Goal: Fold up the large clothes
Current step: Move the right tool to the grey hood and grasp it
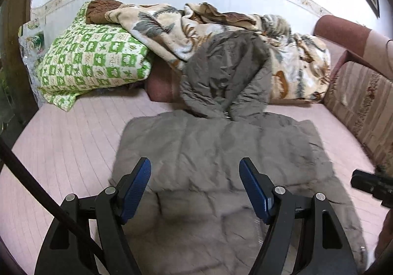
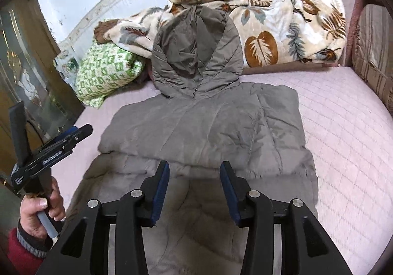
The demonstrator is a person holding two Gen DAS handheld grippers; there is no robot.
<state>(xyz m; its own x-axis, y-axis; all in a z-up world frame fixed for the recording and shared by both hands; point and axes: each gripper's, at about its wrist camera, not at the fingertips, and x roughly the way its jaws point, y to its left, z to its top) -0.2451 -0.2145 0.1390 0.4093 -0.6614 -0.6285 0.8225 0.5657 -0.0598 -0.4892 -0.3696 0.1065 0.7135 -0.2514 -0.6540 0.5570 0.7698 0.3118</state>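
A grey-brown padded hooded jacket (image 1: 221, 152) lies flat on the pink bed, its sides folded in, its hood (image 1: 226, 71) resting up against the blanket. It also shows in the right wrist view (image 2: 203, 132), hood (image 2: 196, 54) at the far end. My left gripper (image 1: 195, 174) is open and empty above the jacket's near part. It appears at the left of the right wrist view (image 2: 81, 131), held by a hand. My right gripper (image 2: 194, 176) is open and empty over the jacket's lower half. Its tip shows at the right edge of the left wrist view (image 1: 368, 185).
A leaf-patterned blanket (image 1: 196, 27) is heaped at the head of the bed. A green-and-white pillow (image 1: 93, 61) lies at the far left. The pink quilted mattress (image 2: 343, 142) surrounds the jacket. A striped cushion (image 1: 363, 103) and sofa arm stand at the right. A glass cabinet (image 2: 19, 66) stands at the left.
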